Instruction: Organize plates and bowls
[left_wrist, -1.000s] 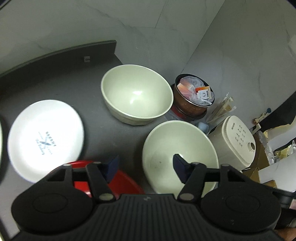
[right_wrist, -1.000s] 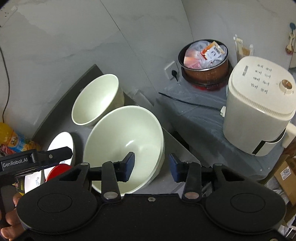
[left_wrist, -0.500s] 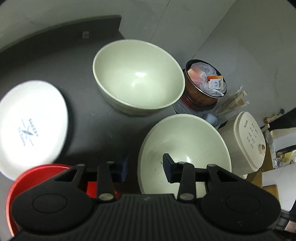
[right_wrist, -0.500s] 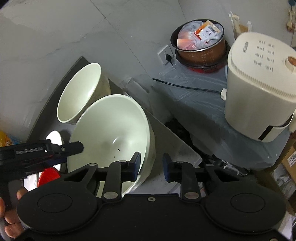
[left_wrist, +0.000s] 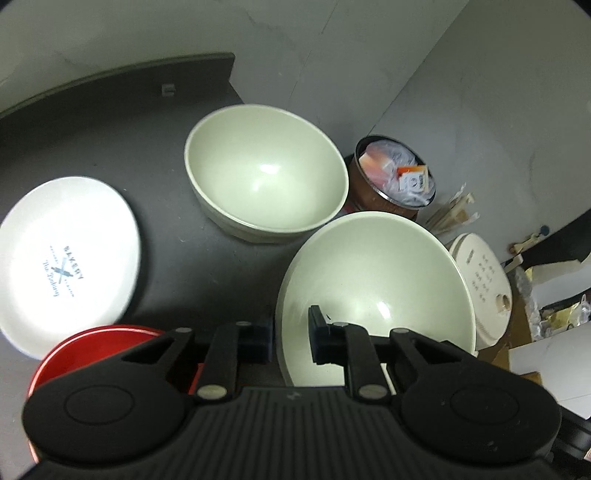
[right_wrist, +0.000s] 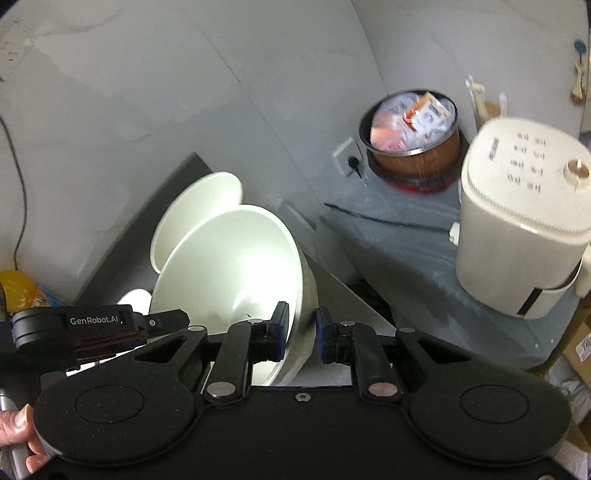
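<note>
Both grippers are on the same big pale-green bowl (left_wrist: 376, 288) right now, one at each side of its rim. The left gripper (left_wrist: 291, 341) has its dark fingers (left_wrist: 318, 338) either side of the near-left rim, and the jaws are closing on it, with the rim between them. Over on the other side, the right gripper (right_wrist: 301, 334) has the bowl's wall (right_wrist: 229, 280) between its fingers (right_wrist: 279, 330), jaws closing too, pads right up against the ceramic. The bowl is tilted, at the right edge of the dark tabletop (left_wrist: 92, 129).

Just behind it sits the second bowl (left_wrist: 266, 184), same pale green, upright on the tabletop near the wall corner. To the left lies a white plate (left_wrist: 66, 258) with blue bakery lettering, and a red plate (left_wrist: 92, 343) peeks out just beside it, partly hidden under the left gripper.

Beyond the tabletop's edge, lower down, there's a brown pot (right_wrist: 412, 140) stuffed with packets and a cream rice cooker (right_wrist: 517, 221) beside it. A person's fingertips (right_wrist: 14, 424) show at the lower left of the right wrist view, near the left gripper's body.
</note>
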